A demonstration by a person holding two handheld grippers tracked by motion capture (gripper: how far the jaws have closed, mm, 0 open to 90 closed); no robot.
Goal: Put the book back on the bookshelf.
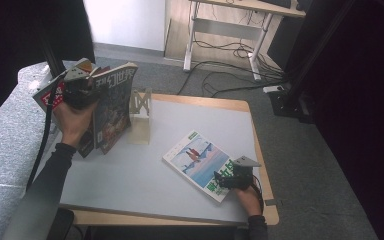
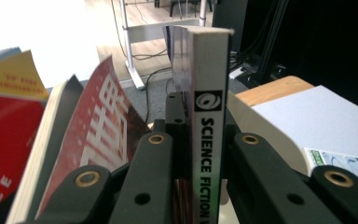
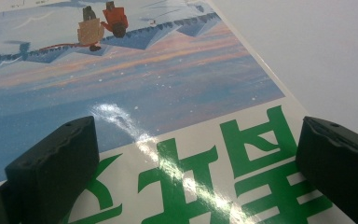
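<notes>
The left gripper's (image 2: 200, 140) fingers (image 2: 149, 177) were clenched on the spine of a science fiction magazine (image 2: 208, 140), holding it upright beside the wooden bookend (image 1: 141, 117), apparently to stand it with the red magazines (image 2: 93, 140) leaning there. Only the left gripper view made the spine's lettering readable; the high view instead gave the cover (image 1: 111, 105). The right gripper's (image 3: 186, 154) fingers (image 3: 51, 158) stood released, apart over the snow-scene magazine (image 1: 197, 162) lying flat on the worktop (image 1: 130, 180), well right of the bookend, probably steadying or awaiting it
</notes>
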